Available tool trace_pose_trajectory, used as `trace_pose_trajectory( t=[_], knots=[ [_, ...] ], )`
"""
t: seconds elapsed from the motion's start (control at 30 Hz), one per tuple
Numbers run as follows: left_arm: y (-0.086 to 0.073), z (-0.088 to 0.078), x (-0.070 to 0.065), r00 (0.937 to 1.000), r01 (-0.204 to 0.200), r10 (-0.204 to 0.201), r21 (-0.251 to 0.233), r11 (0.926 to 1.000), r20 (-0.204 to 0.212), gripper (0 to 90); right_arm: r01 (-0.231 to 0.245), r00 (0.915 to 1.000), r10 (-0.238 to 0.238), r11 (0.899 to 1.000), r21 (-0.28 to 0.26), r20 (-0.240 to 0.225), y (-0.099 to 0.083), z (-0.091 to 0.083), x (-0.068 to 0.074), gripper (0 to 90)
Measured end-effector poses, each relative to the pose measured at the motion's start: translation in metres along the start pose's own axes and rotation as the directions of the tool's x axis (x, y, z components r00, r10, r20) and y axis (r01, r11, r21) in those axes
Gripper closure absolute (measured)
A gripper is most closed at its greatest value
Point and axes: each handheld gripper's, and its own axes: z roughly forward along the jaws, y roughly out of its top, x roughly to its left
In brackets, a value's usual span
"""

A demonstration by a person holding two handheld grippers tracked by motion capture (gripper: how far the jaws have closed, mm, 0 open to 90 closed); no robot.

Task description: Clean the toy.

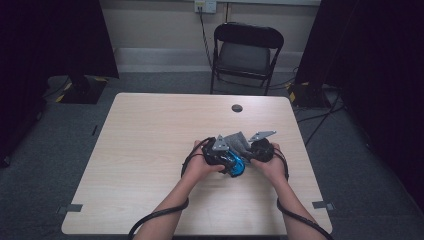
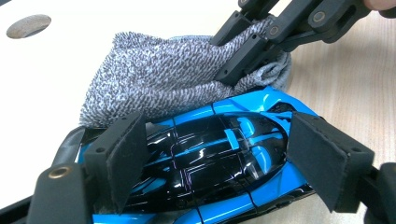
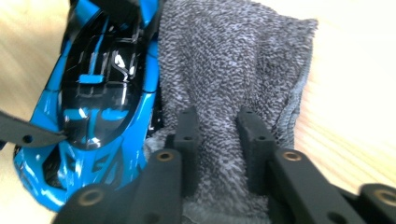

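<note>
Left gripper clamps the blue-and-black toy car across its body while the right gripper pinches the grey cloth bunched against the car's side, wiping seemingly underway, roof still untouched.

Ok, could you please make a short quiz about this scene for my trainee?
1. True or false: the right gripper holds the car.
2. What is between the pads of the left gripper? A) the cloth B) the car C) nothing
3. What stands behind the table?

Key:
1. False; it pinches the grey cloth, which lies beside the blue car.
2. B
3. A black chair.
</note>
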Motion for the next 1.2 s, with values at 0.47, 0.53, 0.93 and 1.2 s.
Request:
trace_pose_trajectory(
  t=[0.47, 0.53, 0.93, 1.2],
  knots=[
    [0.001, 0.000, 0.000, 1.0000, 0.000, 0.000, 0.006, 1.0000, -0.002, 20.2, -0.116, 0.9771, 0.118, 0.993, -0.024, 0.177, -0.003, -0.003, 0.015, 51.4],
    [0.001, 0.000, 0.000, 1.0000, 0.000, 0.000, 0.007, 1.0000, -0.002, 20.2, -0.132, 0.9774, 0.135, 0.991, -0.025, 0.163, -0.006, 0.000, 0.014, 52.8],
    [0.001, 0.000, 0.000, 1.0000, 0.002, -0.002, 0.003, 1.0000, -0.004, 20.2, -0.110, 0.9923, 0.109, 0.994, 0.025, 0.059, -0.002, -0.001, 0.004, 73.1],
    [0.001, 0.000, 0.000, 1.0000, 0.003, -0.003, 0.008, 1.0000, -0.002, 20.1, -0.039, 0.9992, 0.038, 0.998, 0.048, 0.014, -0.009, -0.014, -0.005, 73.8]
  ],
)
